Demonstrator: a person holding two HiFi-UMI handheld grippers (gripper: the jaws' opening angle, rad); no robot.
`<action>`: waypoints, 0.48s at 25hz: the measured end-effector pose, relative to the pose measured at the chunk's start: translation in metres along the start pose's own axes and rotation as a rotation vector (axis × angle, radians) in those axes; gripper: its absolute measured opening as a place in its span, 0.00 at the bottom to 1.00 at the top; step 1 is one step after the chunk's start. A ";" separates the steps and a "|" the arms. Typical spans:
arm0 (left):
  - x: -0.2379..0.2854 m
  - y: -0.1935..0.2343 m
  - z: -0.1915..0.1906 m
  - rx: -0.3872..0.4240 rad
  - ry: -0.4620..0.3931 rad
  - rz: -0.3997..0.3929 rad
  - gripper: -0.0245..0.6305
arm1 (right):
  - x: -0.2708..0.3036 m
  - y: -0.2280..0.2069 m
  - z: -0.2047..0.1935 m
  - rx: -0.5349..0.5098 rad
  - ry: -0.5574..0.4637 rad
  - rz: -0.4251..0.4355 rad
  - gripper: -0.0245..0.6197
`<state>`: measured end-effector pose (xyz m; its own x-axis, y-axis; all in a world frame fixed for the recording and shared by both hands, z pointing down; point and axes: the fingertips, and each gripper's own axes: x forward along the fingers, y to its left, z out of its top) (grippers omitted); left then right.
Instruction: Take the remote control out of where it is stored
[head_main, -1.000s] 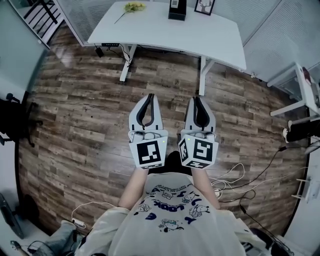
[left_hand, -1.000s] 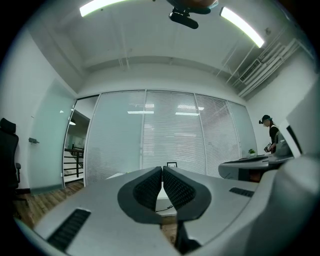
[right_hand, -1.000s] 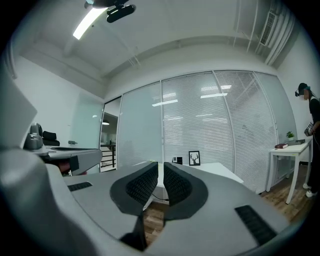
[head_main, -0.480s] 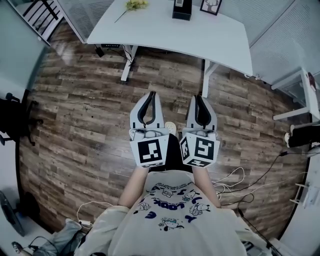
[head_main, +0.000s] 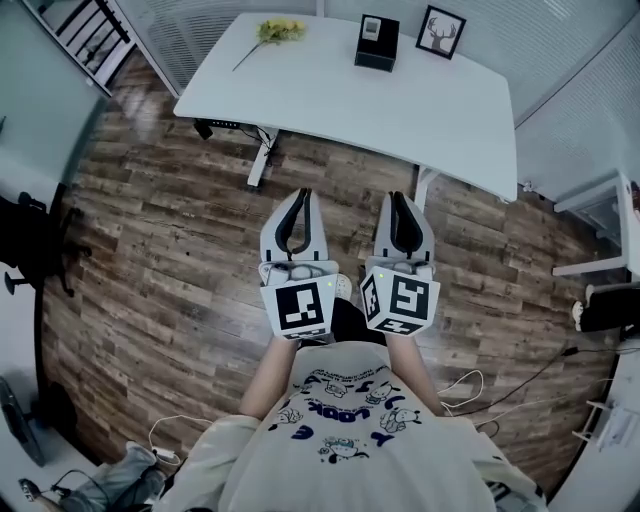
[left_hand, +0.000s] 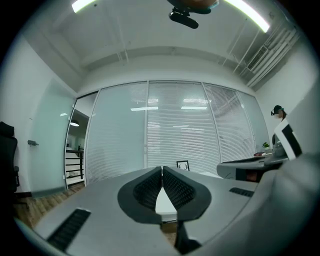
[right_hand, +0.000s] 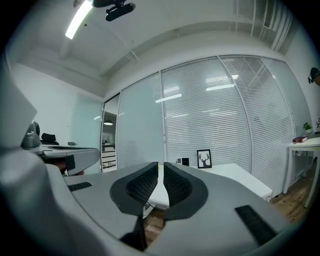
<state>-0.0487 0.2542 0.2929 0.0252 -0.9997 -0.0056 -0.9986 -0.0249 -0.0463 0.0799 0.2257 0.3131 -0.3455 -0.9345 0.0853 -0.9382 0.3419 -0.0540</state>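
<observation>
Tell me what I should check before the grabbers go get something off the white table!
1. Left gripper empty: ok, jaws together, nothing between them.
2. Right gripper empty: ok, jaws together, nothing between them.
3. Jaws open to grab: not ok, both are shut.
4. Close to the white table: not ok, wooden floor lies between it and the grippers.
5. Remote control in sight: cannot tell. The black box at the table's far edge may hold it.
</observation>
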 end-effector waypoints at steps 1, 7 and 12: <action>0.012 0.000 0.000 0.005 0.005 0.006 0.07 | 0.012 -0.004 0.003 -0.001 -0.003 0.007 0.12; 0.081 -0.004 0.008 -0.002 -0.014 0.030 0.07 | 0.074 -0.035 0.020 -0.010 -0.022 0.024 0.12; 0.123 -0.013 0.005 -0.004 -0.001 0.021 0.07 | 0.113 -0.057 0.020 0.004 -0.012 0.021 0.12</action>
<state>-0.0323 0.1319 0.2880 0.0043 -1.0000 -0.0077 -0.9991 -0.0039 -0.0422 0.0947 0.0986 0.3061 -0.3651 -0.9282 0.0718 -0.9305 0.3614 -0.0595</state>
